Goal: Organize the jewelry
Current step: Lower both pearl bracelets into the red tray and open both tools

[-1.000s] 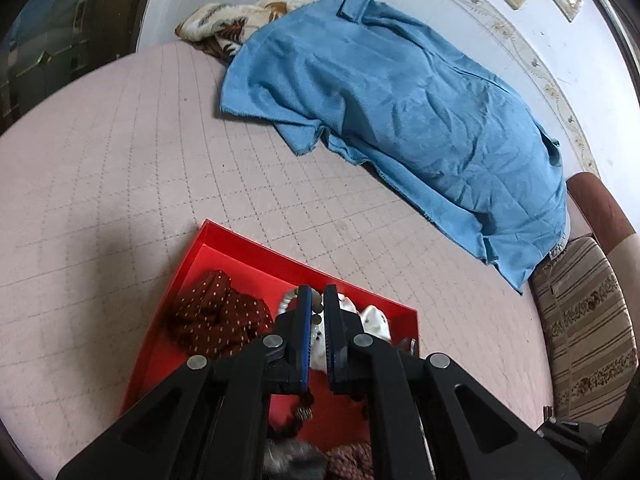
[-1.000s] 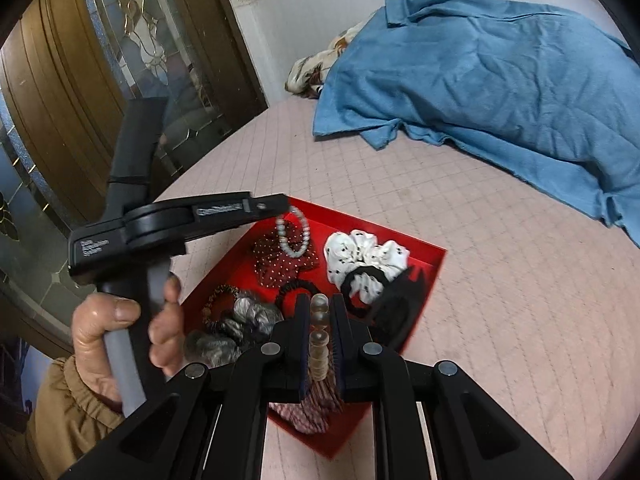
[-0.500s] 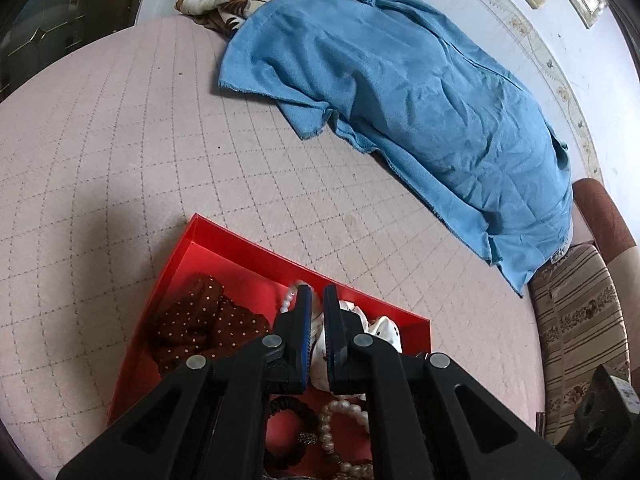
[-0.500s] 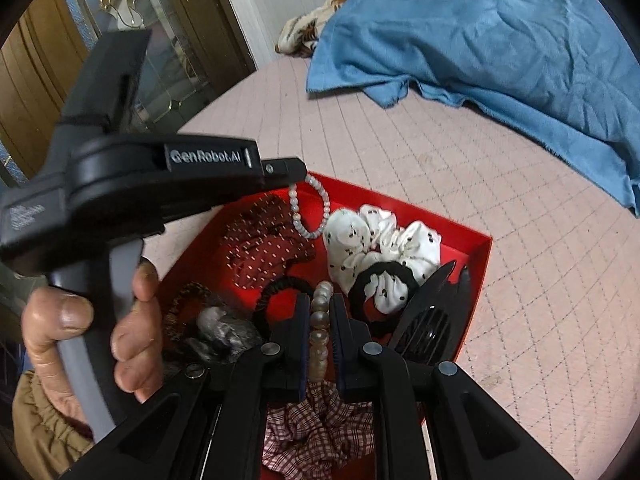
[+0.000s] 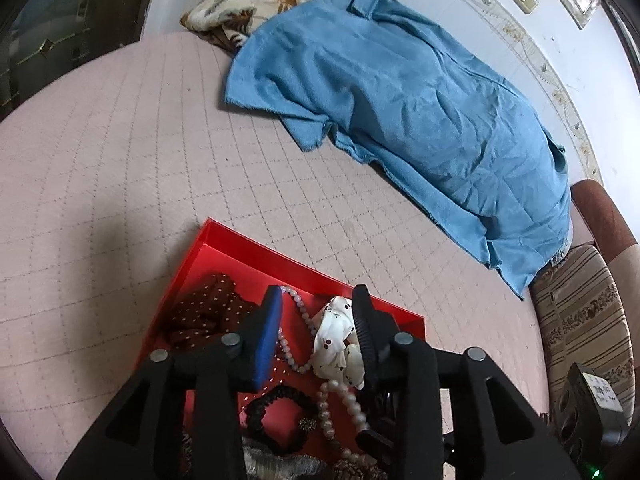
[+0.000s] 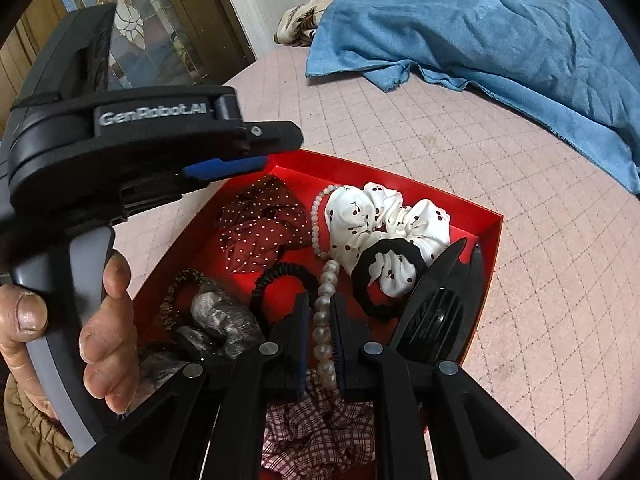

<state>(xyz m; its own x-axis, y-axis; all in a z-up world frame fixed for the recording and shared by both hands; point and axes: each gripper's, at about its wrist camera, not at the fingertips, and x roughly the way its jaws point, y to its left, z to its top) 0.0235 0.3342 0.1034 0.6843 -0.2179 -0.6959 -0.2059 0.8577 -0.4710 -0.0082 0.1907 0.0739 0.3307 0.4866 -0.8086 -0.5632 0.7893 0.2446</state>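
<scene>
A red tray on the pink bed holds scrunchies, hair ties and beads. My right gripper is shut on a strand of large pearls, low over the tray's near half. My left gripper hovers over the tray's far part, and its jaws are opening. A thin bead bracelet lies on the tray floor below the gap, free of both pads. The right wrist view shows that left gripper from the side, held by a hand. The bracelet lies between a dark red dotted scrunchie and a white cherry scrunchie.
The tray also holds a black hair clip, a black hair tie, a grey scrunchie and a plaid scrunchie. A blue cloth lies across the far bed. A striped cushion sits at the right.
The left jaws have parted and let the bead bracelet drop into the tray. The right gripper has come down closer to the tray with the pearls still in it.
</scene>
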